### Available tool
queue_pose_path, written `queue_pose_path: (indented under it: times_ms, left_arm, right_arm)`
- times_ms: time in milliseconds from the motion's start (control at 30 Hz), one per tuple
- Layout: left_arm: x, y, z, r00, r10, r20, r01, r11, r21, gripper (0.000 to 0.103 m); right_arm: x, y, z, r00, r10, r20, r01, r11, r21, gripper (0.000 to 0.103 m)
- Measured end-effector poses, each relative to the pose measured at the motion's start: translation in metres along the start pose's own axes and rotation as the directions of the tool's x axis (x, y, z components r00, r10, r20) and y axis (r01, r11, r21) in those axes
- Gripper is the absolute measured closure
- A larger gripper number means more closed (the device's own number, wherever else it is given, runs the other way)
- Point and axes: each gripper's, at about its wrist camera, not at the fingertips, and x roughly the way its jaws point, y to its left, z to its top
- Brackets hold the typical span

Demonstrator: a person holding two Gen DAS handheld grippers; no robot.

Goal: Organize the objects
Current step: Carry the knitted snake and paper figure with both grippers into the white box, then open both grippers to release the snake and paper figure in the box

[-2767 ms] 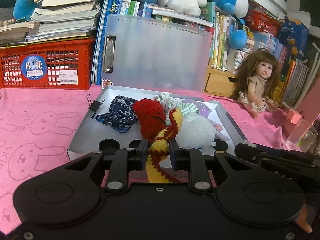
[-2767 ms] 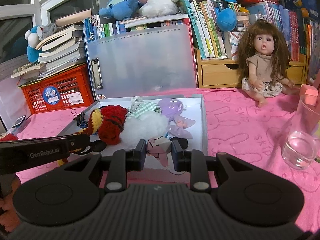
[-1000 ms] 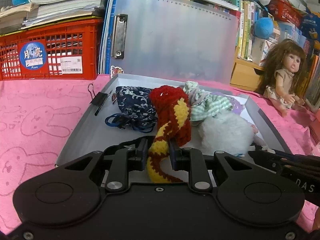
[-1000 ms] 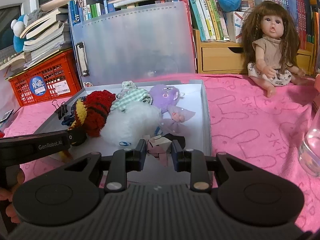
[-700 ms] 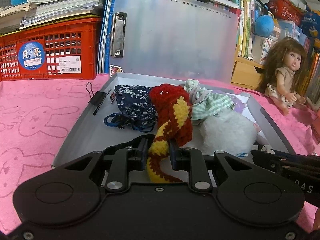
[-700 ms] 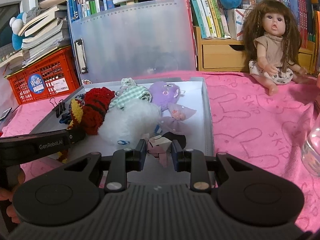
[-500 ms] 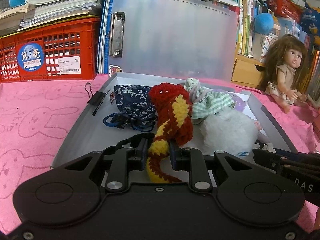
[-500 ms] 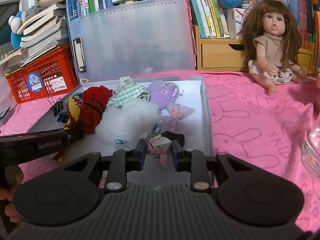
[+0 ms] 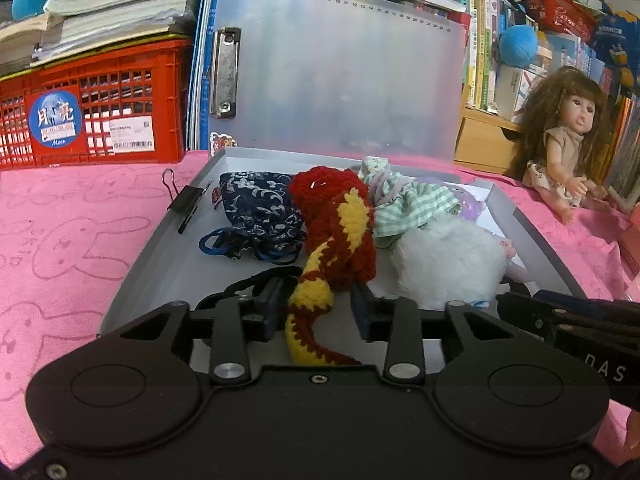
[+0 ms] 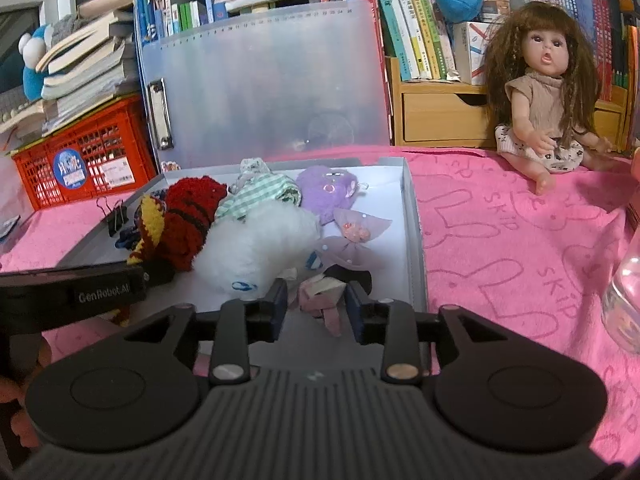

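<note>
Find the crochet toy (image 9: 340, 232), red with yellow stripes, inside the grey tray (image 9: 156, 240), bulk resting on the tray floor between the blue patterned pouch (image 9: 260, 208) to its left and the white plush (image 9: 444, 264) to its right, touching both. Trace its long axis from the red head at the far end down the striped tail, which runs almost straight back along the line of sight and passes between the fingers of the left gripper (image 9: 318, 308). Note the left gripper as parted: tail against the left finger, a visible gap before the right one, so read as let go, not pinched. Judge the left hand far nearer to this toy than the right, which sits at the tray's near right corner. Hold the left gripper low and level over the tray's near edge, pointing into the tray. Over on the right gripper (image 10: 317, 300), see a small pink piece (image 10: 322, 294) between the fingers; cannot tell whether gripped or merely lying there. For a pull-back of the left hand, expect a straight retreat along the tail's own line to clear it without dragging.
</note>
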Motion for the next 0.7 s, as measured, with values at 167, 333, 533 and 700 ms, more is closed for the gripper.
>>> queue_pose_path:
  times_ms: [167, 333, 533, 700]
  left_arm:
    - [-0.006, -0.004, 0.002, 1.0, -0.002, 0.01, 0.001, 1.0, 0.02, 0.058]
    - [-0.017, -0.004, 0.005, 1.0, -0.005, 0.018, 0.005, 1.0, 0.019, 0.043]
    - [-0.036, -0.003, 0.007, 0.999, 0.004, 0.05, -0.005, 1.0, 0.03, 0.024]
    - [-0.057, -0.002, 0.007, 0.998, -0.002, 0.065, 0.0, 0.999, 0.039, 0.02]
  right_arm:
    - [-0.005, 0.001, 0.003, 1.0, -0.014, 0.014, 0.014, 1.0, -0.01, 0.048]
    - [-0.014, 0.0, 0.005, 0.999, -0.019, 0.042, 0.019, 1.0, -0.005, 0.035]
    - [-0.03, -0.002, 0.008, 0.997, -0.025, 0.076, 0.025, 1.0, -0.01, 0.027]
    - [-0.046, 0.002, 0.007, 0.995, -0.039, 0.094, 0.043, 0.998, -0.044, 0.026]
